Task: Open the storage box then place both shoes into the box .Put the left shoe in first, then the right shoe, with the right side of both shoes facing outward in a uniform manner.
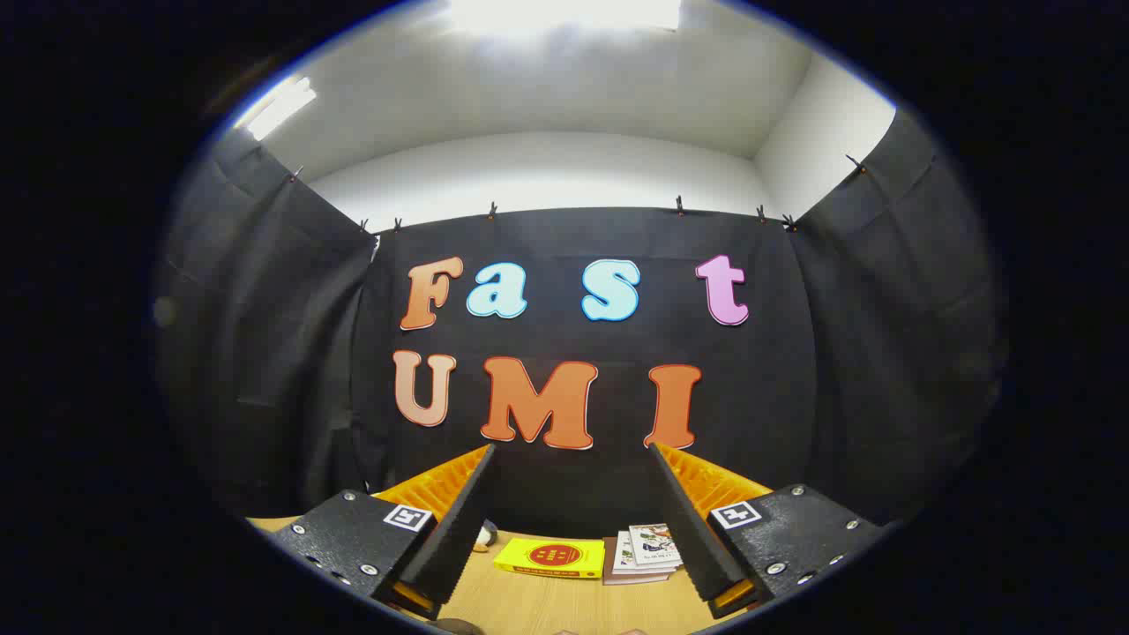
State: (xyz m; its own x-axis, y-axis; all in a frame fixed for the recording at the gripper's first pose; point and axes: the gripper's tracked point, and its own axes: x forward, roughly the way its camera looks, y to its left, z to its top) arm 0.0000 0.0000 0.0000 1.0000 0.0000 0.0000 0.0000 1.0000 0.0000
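Observation:
My gripper (571,520) is held up and level, facing the booth's back wall, and it stands open. Its two black fingers (454,529) with orange backs are spread wide with nothing between them. They hang above a wooden table (547,604). A small part of a rounded grey and white object (486,533) peeks out just behind the left finger; I cannot tell what it is.
A yellow book (551,557) lies flat on the table beyond the fingers, near the back wall. To its right sits a short stack of books or booklets (648,551). Black cloth closes the booth on the left, back and right.

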